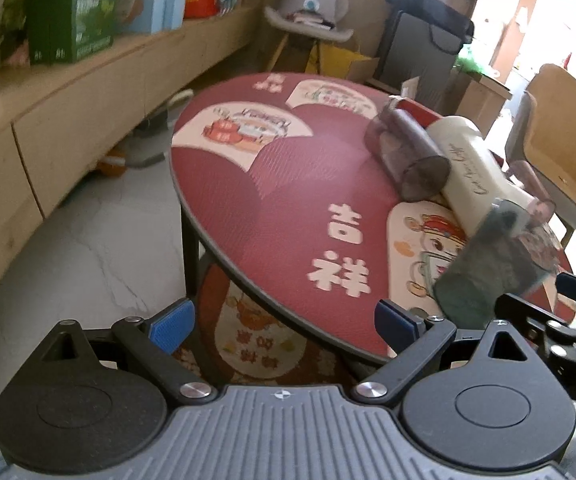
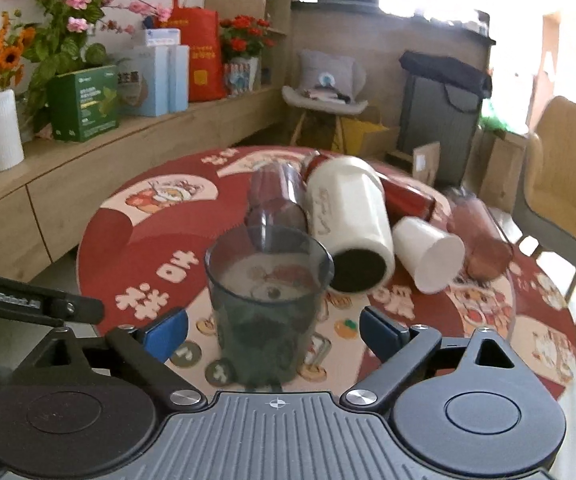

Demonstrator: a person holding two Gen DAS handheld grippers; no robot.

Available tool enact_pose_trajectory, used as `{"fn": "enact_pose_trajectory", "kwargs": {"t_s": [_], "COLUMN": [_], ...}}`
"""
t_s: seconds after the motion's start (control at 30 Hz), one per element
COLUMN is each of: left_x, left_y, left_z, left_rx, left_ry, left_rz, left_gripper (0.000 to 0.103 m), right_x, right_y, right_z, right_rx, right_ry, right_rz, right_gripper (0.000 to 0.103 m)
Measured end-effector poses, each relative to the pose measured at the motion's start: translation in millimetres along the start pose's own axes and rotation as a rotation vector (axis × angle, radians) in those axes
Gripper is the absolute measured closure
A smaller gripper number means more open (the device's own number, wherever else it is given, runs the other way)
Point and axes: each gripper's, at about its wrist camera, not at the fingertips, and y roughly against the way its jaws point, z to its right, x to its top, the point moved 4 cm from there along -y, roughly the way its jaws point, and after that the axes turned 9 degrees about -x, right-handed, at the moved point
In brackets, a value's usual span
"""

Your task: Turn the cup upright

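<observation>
A dark green see-through cup stands upright, mouth up, on the round red table, between the spread blue pads of my right gripper. The pads do not touch it. The right gripper is open. The same cup shows blurred at the right in the left wrist view. My left gripper is open and empty, over the table's near left edge, to the left of the cup.
Behind the green cup several cups lie on their sides: a purple tumbler, a big white cup, a red cup, a small white cup, a pink cup. A wooden chair stands at the right, a low shelf at the left.
</observation>
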Motion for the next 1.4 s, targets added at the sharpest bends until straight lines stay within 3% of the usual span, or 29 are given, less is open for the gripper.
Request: {"fn": "enact_pose_trajectory", "kwargs": {"t_s": [0.27,0.33,0.73,1.03,1.4], "left_x": [-11.1,-17.5,-48.4,-52.5,-62.3], "left_y": [46.1,55.9,122.1,140.3,141.2], "left_z": [44.7,52.4,82.0,97.6,96.7], "left_rx": [0.005,0.015,0.076,0.086,0.101], "left_ry": [-0.094,-0.095,-0.093,-0.116,-0.119], "left_rz": [0.046,0.041,0.095,0.121,0.09], "left_gripper": [0.005,0.005,0.003,0.0,0.0], "right_x": [-21.4,-25.7,-44.4,-45.2,-50.2], "right_y": [25.5,36.0,102.1,133.5,143.0], "right_z": [37.0,45.2,61.3,66.0,65.6], "right_rx": [-0.011,-0.01,0.014,0.003,0.011], "right_ry": [-0.107,-0.126,-0.143,-0.15,-0.158], "right_rz": [-0.08,-0.082,-0.047,0.004,0.01], "right_gripper": [0.005,0.0,0.0,0.0,0.0]}}
